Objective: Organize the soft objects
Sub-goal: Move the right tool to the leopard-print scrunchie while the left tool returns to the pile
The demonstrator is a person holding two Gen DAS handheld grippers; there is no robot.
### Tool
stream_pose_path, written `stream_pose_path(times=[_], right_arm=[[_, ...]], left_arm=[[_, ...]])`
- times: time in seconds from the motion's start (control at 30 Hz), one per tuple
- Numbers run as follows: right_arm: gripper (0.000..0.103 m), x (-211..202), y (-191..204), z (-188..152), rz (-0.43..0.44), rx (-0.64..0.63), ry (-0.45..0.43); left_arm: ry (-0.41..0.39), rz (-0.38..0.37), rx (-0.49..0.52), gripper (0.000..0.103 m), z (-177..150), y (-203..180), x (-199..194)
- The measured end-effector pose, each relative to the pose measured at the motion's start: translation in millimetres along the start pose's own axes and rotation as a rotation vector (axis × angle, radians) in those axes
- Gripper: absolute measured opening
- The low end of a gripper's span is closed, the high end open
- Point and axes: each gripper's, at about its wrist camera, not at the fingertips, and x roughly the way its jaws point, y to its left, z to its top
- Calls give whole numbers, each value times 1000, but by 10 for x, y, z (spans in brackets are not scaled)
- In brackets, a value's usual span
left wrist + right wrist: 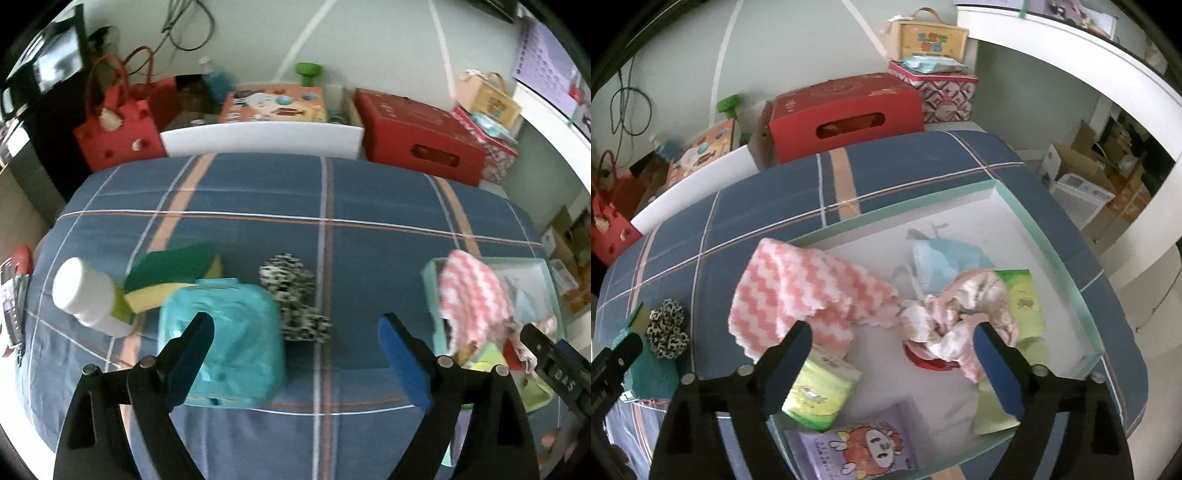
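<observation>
A table covered in a blue plaid cloth [258,192] holds a scatter of soft items and a shallow box with mint-green walls [1067,273]. In the left wrist view, the left gripper [295,345] has its blue-padded fingers spread wide apart and holds nothing; it hangs over a teal soft pack [229,339] lying on the cloth. Just beyond the pack sits a black-and-white leopard-print scrunchie [295,295], and to the left a yellow sponge with a green scouring top [173,273] lies beside a tipped white bottle [88,295]. In the right wrist view, the right gripper [892,356] is also wide open and empty, poised above the box. A pink-and-white zigzag cloth [801,291] drapes over the box's left wall, partly inside and partly out. Inside the box lie a crumpled pink-and-cream fabric piece [960,321], a light blue knitted item [942,262], green tissue packs [820,395], and a purple packet with a cartoon face [864,446]. Behind the table stand a red cardboard box [846,110] and a red felt bag [122,129].
</observation>
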Motion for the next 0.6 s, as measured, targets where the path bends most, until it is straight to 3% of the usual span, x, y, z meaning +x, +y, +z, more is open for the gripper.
stream_pose_path(times=[0.1,0.33,0.6], right_arm=[[103,-18,123,-18,33,-21,-2],[103,-73,533,-87,87,-108,-12],[103,-160,1076,-160,212,-182,-19]], left_arm=[[-6,27,-29,91,30,157,-15],[-30,86,-89,91,93,523,-93],[-23,111,-164,91,93,941,-117]])
